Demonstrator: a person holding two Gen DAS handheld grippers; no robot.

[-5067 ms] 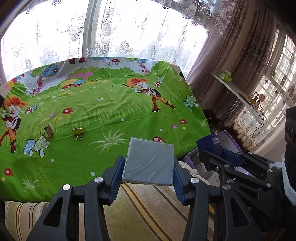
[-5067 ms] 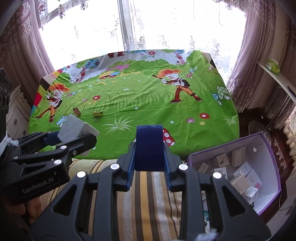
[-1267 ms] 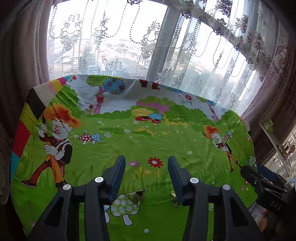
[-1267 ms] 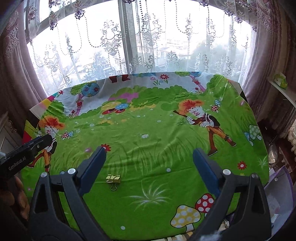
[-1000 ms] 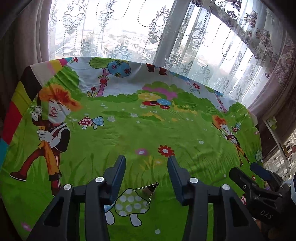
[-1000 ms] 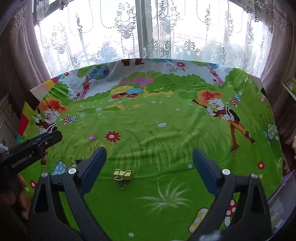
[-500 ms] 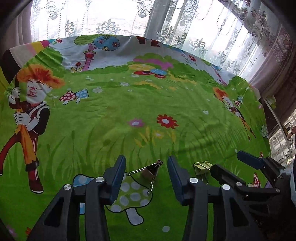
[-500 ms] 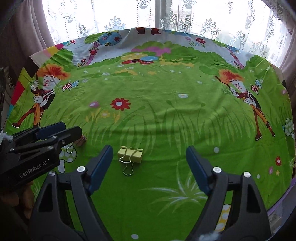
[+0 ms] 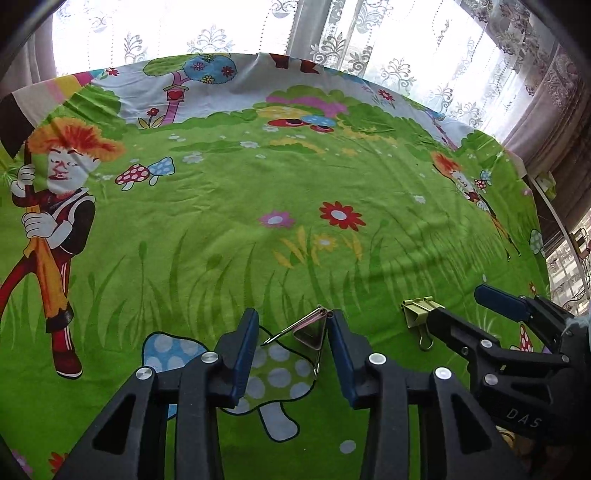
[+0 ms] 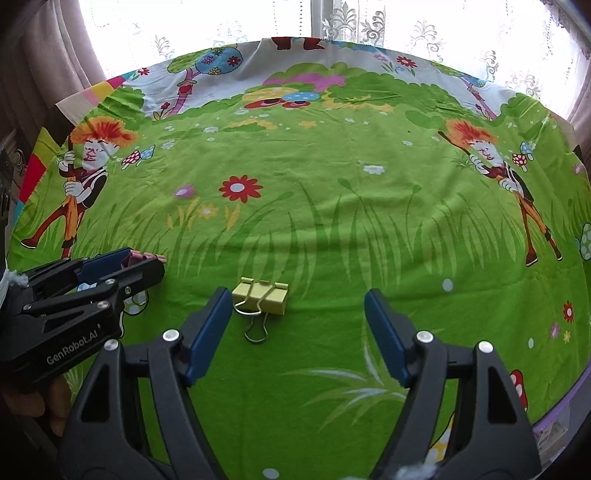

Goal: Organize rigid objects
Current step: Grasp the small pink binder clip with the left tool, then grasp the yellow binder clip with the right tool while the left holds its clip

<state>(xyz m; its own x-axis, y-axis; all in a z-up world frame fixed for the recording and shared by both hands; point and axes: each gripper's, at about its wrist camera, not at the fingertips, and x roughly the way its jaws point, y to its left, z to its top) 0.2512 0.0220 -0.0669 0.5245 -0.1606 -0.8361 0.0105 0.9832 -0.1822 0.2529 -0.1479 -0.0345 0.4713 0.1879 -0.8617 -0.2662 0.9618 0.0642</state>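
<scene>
Green cartoon cloth, pink clip half-hidden between closing left jaws.

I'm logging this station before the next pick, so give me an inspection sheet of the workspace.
Surface: cartoon-print cloth, mostly green, lightly wrinkled.
Job's things: pink clip and yellow clip, both on the cloth.
Clutter: nothing seen.
Grippers: left gripper closing around the pink clip, one finger at its side; right gripper closing, yellow clip between the fingers near the left one, untouched.
Cables: nothing seen.
Surroundings: lace curtain over a bright window, drapes at the sides.
</scene>
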